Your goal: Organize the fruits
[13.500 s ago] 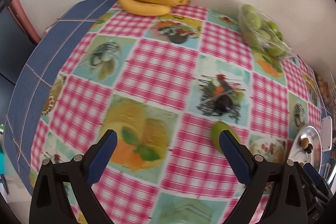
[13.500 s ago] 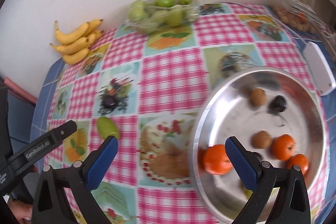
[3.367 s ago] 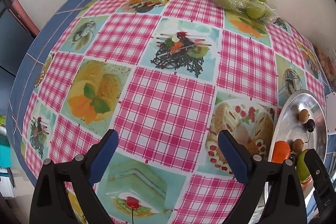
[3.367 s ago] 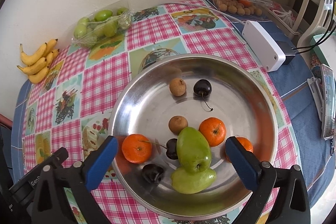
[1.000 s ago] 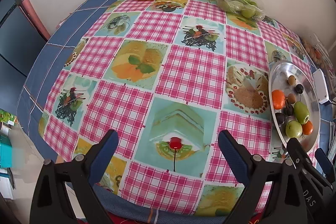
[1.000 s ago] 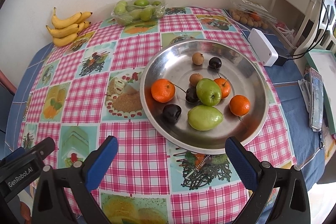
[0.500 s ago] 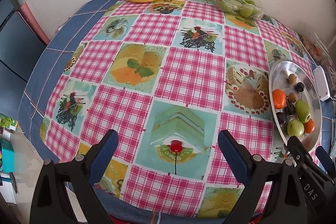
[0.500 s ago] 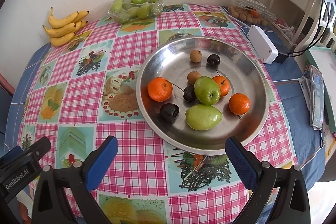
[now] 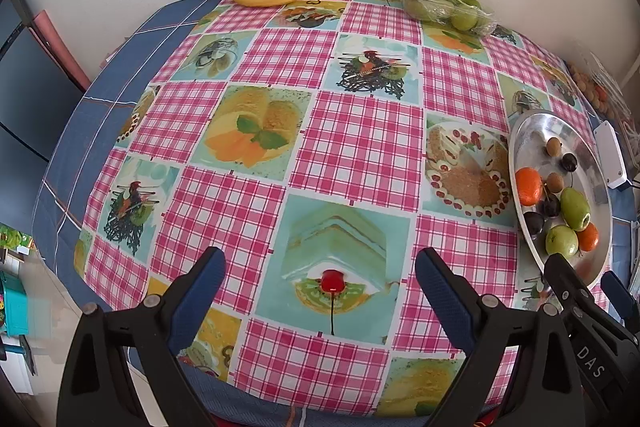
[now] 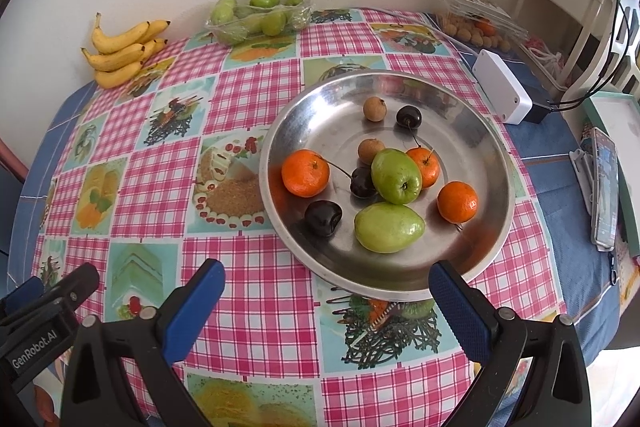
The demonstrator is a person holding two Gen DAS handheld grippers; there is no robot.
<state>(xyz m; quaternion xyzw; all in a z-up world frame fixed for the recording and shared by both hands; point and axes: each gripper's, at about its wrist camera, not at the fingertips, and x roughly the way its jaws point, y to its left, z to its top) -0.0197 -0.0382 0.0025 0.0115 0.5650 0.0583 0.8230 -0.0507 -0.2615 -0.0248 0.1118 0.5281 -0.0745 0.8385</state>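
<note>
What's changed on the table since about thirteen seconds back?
The green fruit that lay loose on the cloth is now in the metal plate, beside a second green one. Both grippers, left and right, have pulled back, open and empty. Bananas and the fruit pack stayed put.

You have one steel dish (image 10: pixel 486 131) holding three oranges (image 10: pixel 305 173), two green fruits (image 10: pixel 396 175), three dark cherries (image 10: pixel 323 218) and two small brown fruits (image 10: pixel 375 109). Against the wall you have one bunch of bananas (image 10: pixel 120 49) (about five, some hidden) and one wrapped tray of green fruits (image 10: pixel 260 13), too crowded to count. You also have one white box (image 10: pixel 502 91), one phone (image 10: pixel 604 183) and two grippers, left (image 9: pixel 320 281) and right (image 10: pixel 326 285).
</note>
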